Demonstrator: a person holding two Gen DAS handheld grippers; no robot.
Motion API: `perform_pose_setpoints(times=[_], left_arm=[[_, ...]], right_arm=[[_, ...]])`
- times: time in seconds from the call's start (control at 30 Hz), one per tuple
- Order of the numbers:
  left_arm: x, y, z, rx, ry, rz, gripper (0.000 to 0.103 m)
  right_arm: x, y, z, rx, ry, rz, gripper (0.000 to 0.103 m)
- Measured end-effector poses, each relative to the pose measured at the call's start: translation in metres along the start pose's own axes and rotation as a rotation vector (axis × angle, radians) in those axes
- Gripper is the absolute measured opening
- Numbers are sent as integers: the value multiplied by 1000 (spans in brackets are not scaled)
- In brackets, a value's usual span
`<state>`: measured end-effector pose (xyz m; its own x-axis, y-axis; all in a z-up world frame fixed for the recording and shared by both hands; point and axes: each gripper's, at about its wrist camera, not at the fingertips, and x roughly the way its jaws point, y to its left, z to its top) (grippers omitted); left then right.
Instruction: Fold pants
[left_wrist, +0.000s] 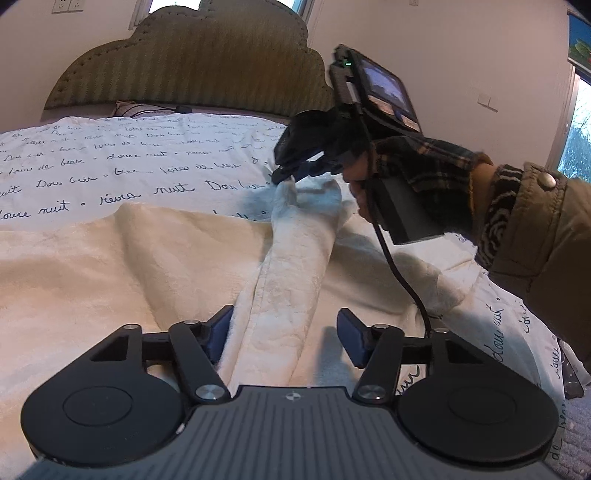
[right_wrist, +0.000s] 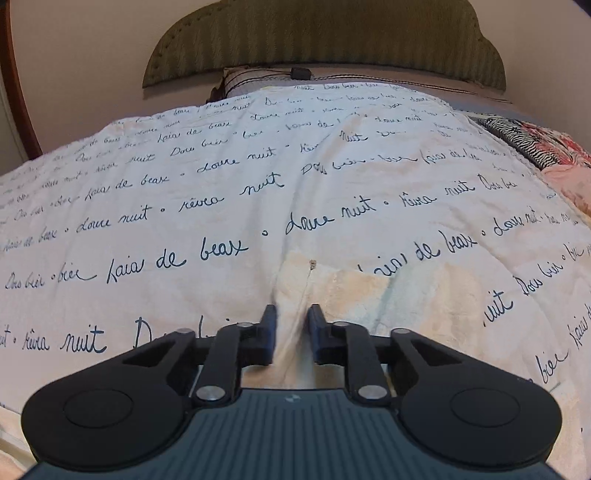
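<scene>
Pants (left_wrist: 295, 258), cream, lie on the bed (left_wrist: 110, 162). Left view alone shows right gripper (left_wrist: 282, 176) clamped on their end; left gripper (left_wrist: 284, 336) apart, straddling the fabric.

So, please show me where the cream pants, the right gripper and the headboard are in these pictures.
cream pants (left_wrist: 295, 258): left wrist view, on the raised leg.
right gripper (left_wrist: 282, 176): left wrist view, between its fingers' tips, pinching the pants.
headboard (right_wrist: 325, 40): right wrist view, on its striped padding.

Olive scalloped headboard (left_wrist: 192, 62), script-printed bedspread (right_wrist: 258, 184), pale walls (left_wrist: 461, 55), daylit window (left_wrist: 580, 140)
</scene>
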<state>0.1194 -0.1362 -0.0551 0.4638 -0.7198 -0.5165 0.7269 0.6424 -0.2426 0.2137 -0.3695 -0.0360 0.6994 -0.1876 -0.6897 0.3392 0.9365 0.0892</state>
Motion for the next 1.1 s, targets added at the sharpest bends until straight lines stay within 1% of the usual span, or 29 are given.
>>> perform_pose_setpoints(times=[0.07, 0.1, 0.2, 0.27, 0.4, 0.47, 0.57, 0.63, 0.7, 0.73, 0.77, 0.8, 0.87, 0.9, 0.93, 0.97, 1.03, 1.1], left_arm=[[-1, 1, 1, -10, -2, 6, 52], [-1, 2, 1, -11, -3, 7, 52], [-2, 0, 2, 2, -4, 13, 52], [-3, -4, 2, 21, 0, 23, 53], [-4, -15, 6, 81, 10, 59, 54], [-5, -24, 8, 123, 8, 82, 54], [-10, -41, 8, 230, -28, 139, 55], [-12, -58, 6, 340, -71, 201, 55], [-12, -72, 3, 449, -93, 219, 59], [-10, -78, 1, 494, -89, 224, 60], [-7, -83, -1, 525, -77, 227, 58], [-1, -85, -3, 545, -51, 223, 53], [10, -85, -4, 542, 15, 212, 27], [15, -82, -5, 528, 40, 211, 22], [17, -79, -6, 520, 46, 215, 18], [18, -78, -6, 520, 43, 219, 17], [16, -81, -8, 528, 38, 225, 16], [17, -84, -9, 540, 39, 232, 16]], right_arm=[[-19, -11, -4, 40, -50, 27, 11], [-29, -17, -6, 61, -81, 49, 11], [-58, -42, -14, 139, -137, 97, 11], [-73, -60, -21, 189, -162, 113, 11], [-99, -98, -42, 324, -211, 178, 11], [-112, -116, -53, 370, -235, 188, 11], [-122, -135, -69, 410, -246, 183, 11], [-121, -147, -79, 449, -232, 195, 11], [-117, -158, -89, 491, -216, 209, 11], [-114, -162, -93, 506, -206, 215, 11], [-111, -164, -97, 517, -199, 216, 11], [-108, -166, -98, 523, -193, 219, 11], [-101, -168, -102, 540, -180, 224, 11], [-99, -170, -103, 551, -173, 228, 12], [-96, -171, -105, 561, -165, 234, 13], [-93, -173, -106, 569, -154, 237, 13], [-86, -176, -107, 585, -132, 247, 14], [-80, -179, -107, 610, -123, 252, 19]])
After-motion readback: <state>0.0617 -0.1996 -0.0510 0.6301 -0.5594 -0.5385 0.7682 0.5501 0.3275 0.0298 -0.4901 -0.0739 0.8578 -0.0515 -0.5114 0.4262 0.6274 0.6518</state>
